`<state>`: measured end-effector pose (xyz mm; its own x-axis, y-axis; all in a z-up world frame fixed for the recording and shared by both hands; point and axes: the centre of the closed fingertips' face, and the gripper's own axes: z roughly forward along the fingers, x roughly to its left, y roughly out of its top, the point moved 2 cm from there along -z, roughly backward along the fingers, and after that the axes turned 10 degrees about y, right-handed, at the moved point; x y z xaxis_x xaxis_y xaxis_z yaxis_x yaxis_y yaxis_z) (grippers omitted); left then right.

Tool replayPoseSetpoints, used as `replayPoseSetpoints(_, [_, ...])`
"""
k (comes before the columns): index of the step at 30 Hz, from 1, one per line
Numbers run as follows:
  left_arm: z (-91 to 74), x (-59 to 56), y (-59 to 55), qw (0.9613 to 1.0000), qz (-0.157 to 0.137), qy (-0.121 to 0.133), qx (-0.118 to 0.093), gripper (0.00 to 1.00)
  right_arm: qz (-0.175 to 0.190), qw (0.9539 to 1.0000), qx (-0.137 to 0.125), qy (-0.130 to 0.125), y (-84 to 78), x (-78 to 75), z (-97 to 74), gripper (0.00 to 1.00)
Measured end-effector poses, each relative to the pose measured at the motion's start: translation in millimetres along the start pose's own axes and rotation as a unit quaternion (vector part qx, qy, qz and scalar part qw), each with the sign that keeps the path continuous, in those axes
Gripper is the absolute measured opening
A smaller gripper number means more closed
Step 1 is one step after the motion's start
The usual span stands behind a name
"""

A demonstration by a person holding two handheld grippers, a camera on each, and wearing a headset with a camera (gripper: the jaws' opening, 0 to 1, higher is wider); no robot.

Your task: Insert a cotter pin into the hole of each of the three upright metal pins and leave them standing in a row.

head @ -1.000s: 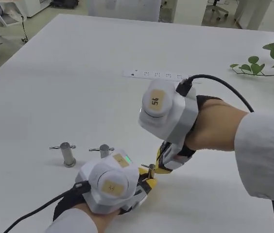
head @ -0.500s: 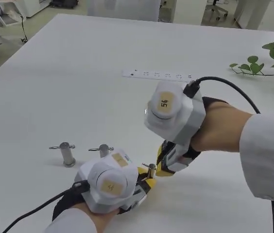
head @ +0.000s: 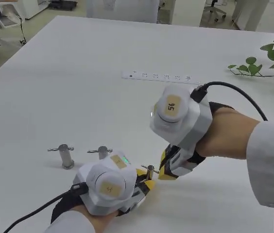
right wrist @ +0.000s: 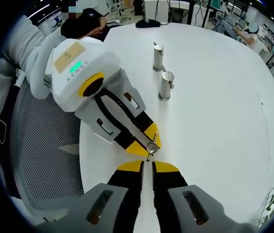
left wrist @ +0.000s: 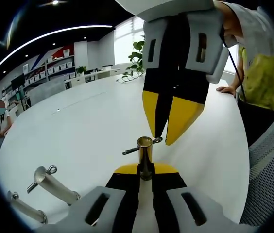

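Left tool (left wrist: 144, 171): clamped on the lower shaft of the third metal pin (left wrist: 144, 151), keeping it upright on the bench (head: 78, 97). Judged reason: the cross-hole near the pin's top stays level and cannot turn while it is threaded.

Right tool (left wrist: 162, 138): comes down at that pin from the far side, jaws narrow, pinched on the looped end of the cotter pin (left wrist: 138, 147). Gripping by the loop leaves the straight legs free to feed.

Cotter pin: lies level at the pin's head, legs sticking out on the side away from the right tool. It looks to be through the hole; how deep it sits I cannot tell.

Two finished pins (head: 65, 155): standing left of the held pin, well apart from it, each with a cotter pin across its top. The held pin sits roughly in line with them, which suits the row.

Power strip (head: 159, 76) lies far beyond the held pin, clear of the work.

Judgement: last of three insertions, near done; release needs care so the pin does not tip
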<state>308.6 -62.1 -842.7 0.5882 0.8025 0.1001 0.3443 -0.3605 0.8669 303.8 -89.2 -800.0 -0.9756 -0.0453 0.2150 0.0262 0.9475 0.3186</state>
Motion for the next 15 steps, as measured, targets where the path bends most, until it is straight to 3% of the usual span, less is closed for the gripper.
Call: replayPoseSetpoints(15, [0.4,0.5,0.4,1.0,0.0,0.002,0.001,0.07,-0.002,1.0,-0.005,-0.007,7.3,-2.4,-0.5,0.05])
